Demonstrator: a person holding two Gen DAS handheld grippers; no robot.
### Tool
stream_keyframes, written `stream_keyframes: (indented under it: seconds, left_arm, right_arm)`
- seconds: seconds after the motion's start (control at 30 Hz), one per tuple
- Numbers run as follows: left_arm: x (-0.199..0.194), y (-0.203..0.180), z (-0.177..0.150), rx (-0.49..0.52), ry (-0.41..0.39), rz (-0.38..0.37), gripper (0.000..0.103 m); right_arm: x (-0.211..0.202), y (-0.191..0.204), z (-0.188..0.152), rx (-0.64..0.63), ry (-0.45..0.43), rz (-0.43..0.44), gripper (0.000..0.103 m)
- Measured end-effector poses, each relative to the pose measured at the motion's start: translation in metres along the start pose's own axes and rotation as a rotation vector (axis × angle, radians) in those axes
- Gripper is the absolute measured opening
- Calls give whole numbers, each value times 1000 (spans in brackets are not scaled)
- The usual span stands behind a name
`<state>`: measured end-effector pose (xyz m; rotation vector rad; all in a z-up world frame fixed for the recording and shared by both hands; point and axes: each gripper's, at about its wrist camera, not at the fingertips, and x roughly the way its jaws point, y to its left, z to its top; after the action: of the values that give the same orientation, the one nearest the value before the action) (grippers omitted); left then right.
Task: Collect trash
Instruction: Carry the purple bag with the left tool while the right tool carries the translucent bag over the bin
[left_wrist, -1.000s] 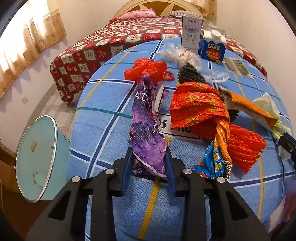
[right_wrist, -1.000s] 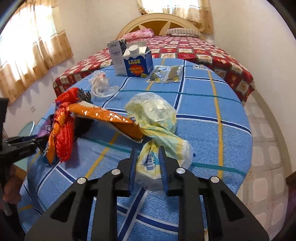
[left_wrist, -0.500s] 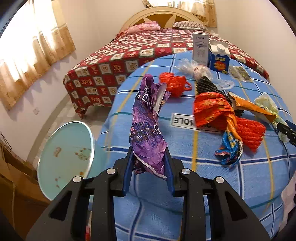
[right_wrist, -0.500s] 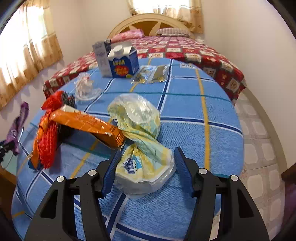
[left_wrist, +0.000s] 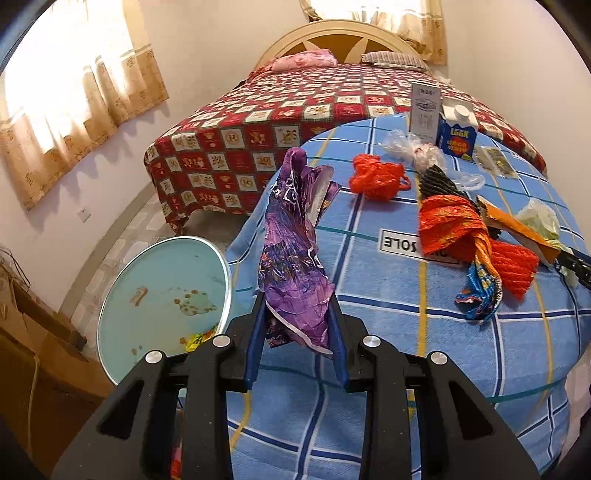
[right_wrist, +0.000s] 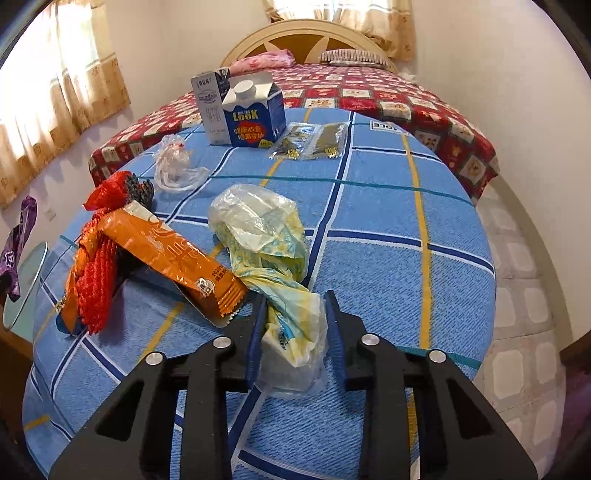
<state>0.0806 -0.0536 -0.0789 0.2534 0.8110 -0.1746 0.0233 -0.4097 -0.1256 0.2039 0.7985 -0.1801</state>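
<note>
Left gripper (left_wrist: 297, 328): your two blue pads are pinching the lower end of the purple wrapper (left_wrist: 295, 243). The wrapper stands up and away from the fingers, so its long axis runs forward along the tool, lifted clear of the cloth.

Bin (left_wrist: 162, 302): the pale green bin with the metal rim is low and to the left of your left gripper, near the pads, beside the table edge. It lies open toward you. I judge that the coming move is a swing to the left and down, until the wrapper hangs over the opening. Your left hand is the nearer one to it.

Right gripper (right_wrist: 293, 332): the jaws are closing now, and the twisted end of the yellow plastic bag (right_wrist: 266, 243) is between them. The pads touch the film on both sides. The bag lies on the table (right_wrist: 388, 258) and stretches forward from the tool.

Orange wrapper (right_wrist: 173, 258): it lies just left of the right fingers, with its long axis slanting away to the far left. It touches the yellow bag.

Far from the tool: a red net bag (left_wrist: 376, 177), a clear plastic bag (right_wrist: 177, 166) and a blue milk carton (right_wrist: 255, 114) wait at the far side of the table.
</note>
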Motion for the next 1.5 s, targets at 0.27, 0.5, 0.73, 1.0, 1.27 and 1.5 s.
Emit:
stream_keyframes:
  seconds: [0.27,0.5,0.73,1.0,1.27,1.5]
  left_arm:
    - [-8,21,-3,-14,-20,32,31]
    - [-13,49,-6,-34,-30,90,31]
    - [-7,82,-14,-73,-4,164,31]
    - [1,119,-27,-118,32,223,31]
    - [4,151,-34,-159,55,276,31]
    - [5,166,-40,-167,70,315,31]
  right_arm:
    - [-21,-4,3,14,-60,-24,26]
    - [-57,8,19,9,-161,-5,26]
    - [-72,72,46,-91,-225,102,26]
    - [-60,155,68,-218,-232,200,26]
    - [-39,221,71,-321,-202,267,26]
    - [-20,273,69,-394,-170,312,26]
